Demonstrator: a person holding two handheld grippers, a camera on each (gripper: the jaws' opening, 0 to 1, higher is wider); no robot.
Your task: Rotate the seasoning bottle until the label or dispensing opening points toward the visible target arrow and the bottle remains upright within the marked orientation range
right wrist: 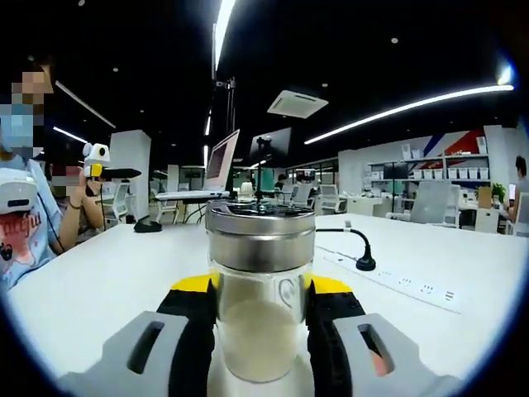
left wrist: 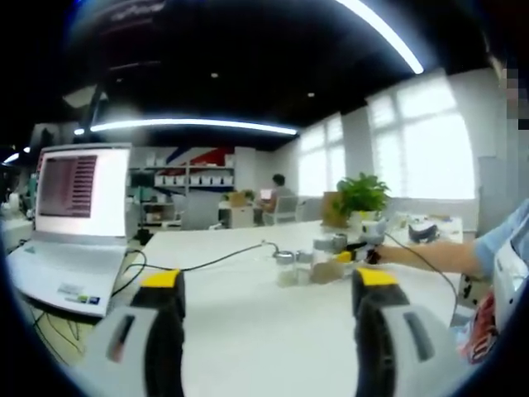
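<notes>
My right claw [right wrist: 260, 331] pinches the seasoning bottle [right wrist: 259, 289] upright on the bench [right wrist: 99, 281] for turning, while my left claw [left wrist: 269, 298] waits spread beside the laptop [left wrist: 74, 240].

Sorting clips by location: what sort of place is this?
Probably an open-plan office or lab: long white table, open white laptop, shelving with white storage boxes, and strip ceiling lights.

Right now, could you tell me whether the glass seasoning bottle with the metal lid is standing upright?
Upright: the glass seasoning bottle stands vertical between the right gripper jaws, lid level on top.
</notes>
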